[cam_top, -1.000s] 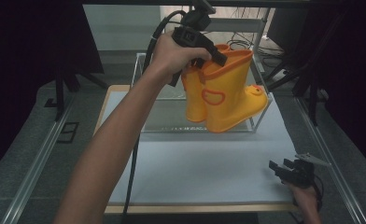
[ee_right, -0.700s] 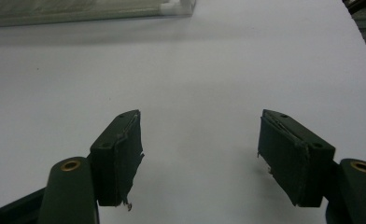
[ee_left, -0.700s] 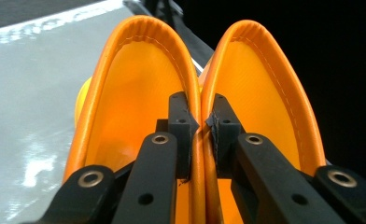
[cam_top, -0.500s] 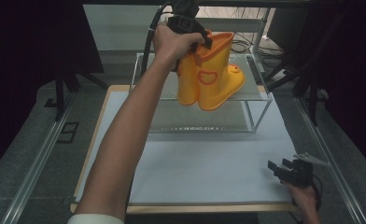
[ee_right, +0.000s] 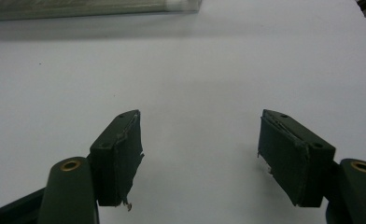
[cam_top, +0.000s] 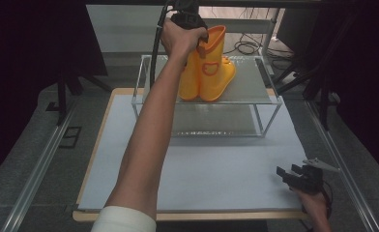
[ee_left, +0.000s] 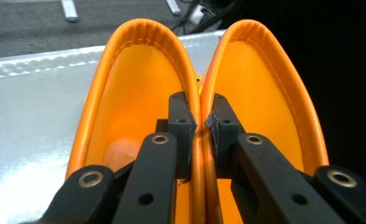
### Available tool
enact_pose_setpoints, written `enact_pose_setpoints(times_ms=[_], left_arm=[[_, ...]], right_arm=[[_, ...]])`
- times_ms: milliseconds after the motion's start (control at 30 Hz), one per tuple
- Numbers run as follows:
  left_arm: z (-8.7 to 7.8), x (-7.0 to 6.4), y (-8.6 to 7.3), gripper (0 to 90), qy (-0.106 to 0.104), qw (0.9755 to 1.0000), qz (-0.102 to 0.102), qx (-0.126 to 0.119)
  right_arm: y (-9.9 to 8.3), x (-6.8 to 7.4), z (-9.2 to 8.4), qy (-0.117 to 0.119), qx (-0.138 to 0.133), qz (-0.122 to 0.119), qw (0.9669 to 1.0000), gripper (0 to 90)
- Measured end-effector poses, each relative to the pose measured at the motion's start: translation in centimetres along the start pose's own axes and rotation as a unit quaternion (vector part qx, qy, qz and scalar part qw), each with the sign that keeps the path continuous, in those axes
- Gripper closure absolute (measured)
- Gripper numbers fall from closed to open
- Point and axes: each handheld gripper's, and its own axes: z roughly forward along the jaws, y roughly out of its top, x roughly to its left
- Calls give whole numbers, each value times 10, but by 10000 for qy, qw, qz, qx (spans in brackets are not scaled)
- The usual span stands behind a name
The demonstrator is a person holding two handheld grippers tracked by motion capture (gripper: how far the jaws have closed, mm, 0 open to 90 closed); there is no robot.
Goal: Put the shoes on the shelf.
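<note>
A: Where do the orange boots (cam_top: 208, 72) sit?

B: On the top shelf of the clear shelf rack (cam_top: 267, 94), standing upright as a pair, toes toward the rack's right side. The soles look to be touching the shelf, though I can't be sure the weight is fully down.

A: And what has hold of them?

B: The left tool (ee_left: 200, 122). In the left gripper view its jaws are clamped over the two inner cuff walls where the boots meet, one jaw inside each shaft, pinching both rims together.

A: A good place to hold?

B: I'd judge so. The material looks like soft moulded rubber or PVC: light, flexible, a bit slick. The shafts would fold if squeezed lower down, while the doubled rim with its stitched edge is the stiffest part and lets one tool carry both boots. The risk is swing, since the feet hang below the grip and could tip.

A: The person's left hand (cam_top: 180, 36)?

B: Above the rack, wrapped around that tool, with the forearm reaching across the white bench (cam_top: 216, 179) in front of the rack.

A: The other tool?

B: The right tool (ee_right: 200, 161) is near the bench's front right corner, well apart from the rack, jaws spread wide over bare white surface, holding nothing.
</note>
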Motion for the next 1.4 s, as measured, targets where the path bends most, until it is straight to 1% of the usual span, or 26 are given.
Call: enact_pose_setpoints(times_ms=[33,67,100,167,200,233,267,300,367,500,533,567,600,700,767,800,833,867,933,1033,1133,1233,1267,1367,1400], left_arm=[[0,0,0,821,0,10000,0,0],[2,2,0,821,55,10000,-38,-21],[5,6,1,821,172,9997,-130,-84],[7,10,1,821,273,9993,-203,-129],[7,10,1,821,273,9993,-203,-129],[8,12,1,821,295,9992,-247,-139],[11,15,1,820,441,9986,-261,-109],[12,17,0,820,447,9985,-290,-96],[16,19,-1,818,525,9982,-278,-33],[17,21,-1,815,486,9984,-290,-36],[18,20,-1,802,441,9986,-274,-38],[18,20,-1,785,441,9986,-274,-38],[18,20,-1,785,386,9988,-294,-58],[19,20,0,706,304,9991,-269,-71],[19,21,0,635,213,9995,-239,-51],[19,21,0,600,213,9995,-239,-51],[18,22,1,572,113,9997,-223,14],[18,22,2,536,82,9998,-194,54],[17,22,4,480,65,9998,-171,98],[16,22,5,426,78,9997,-126,169],[16,23,8,366,-14,9994,-92,333],[16,22,9,341,37,9993,-44,366],[16,21,11,317,138,9989,14,455],[15,22,12,307,134,9990,-1,425],[14,23,12,311,138,9988,34,463]], right_arm=[[0,0,0,3,1,1,10000,298],[0,0,0,3,1,1,10000,298],[0,1,1,8,1,-26,10000,298],[0,2,1,6,17,-27,10000,298],[0,2,1,6,17,-27,10000,298],[0,2,1,7,11,-22,10000,298],[0,2,2,3,14,-26,10000,298],[0,2,2,5,22,-17,10000,297],[0,3,2,7,25,-26,10000,298],[0,3,3,4,28,-43,10000,297],[-1,3,3,7,33,-49,10000,297],[-1,3,3,4,42,-61,10000,297],[-1,3,3,4,42,-61,10000,297],[-1,4,4,15,62,-87,9999,297],[-1,4,5,19,71,-83,9999,297],[-1,4,5,19,71,-83,9999,297],[-1,5,5,19,83,-90,9999,297],[-1,5,6,19,100,-92,9999,297],[-1,6,6,28,101,-96,9999,297],[-1,6,6,32,105,-100,9999,297],[-2,6,7,32,114,-104,9999,297],[-2,6,7,31,115,-113,9999,296],[-2,6,8,32,124,-115,9999,296],[-2,6,8,29,121,-120,9999,296],[-2,6,7,35,128,-115,9998,296]])
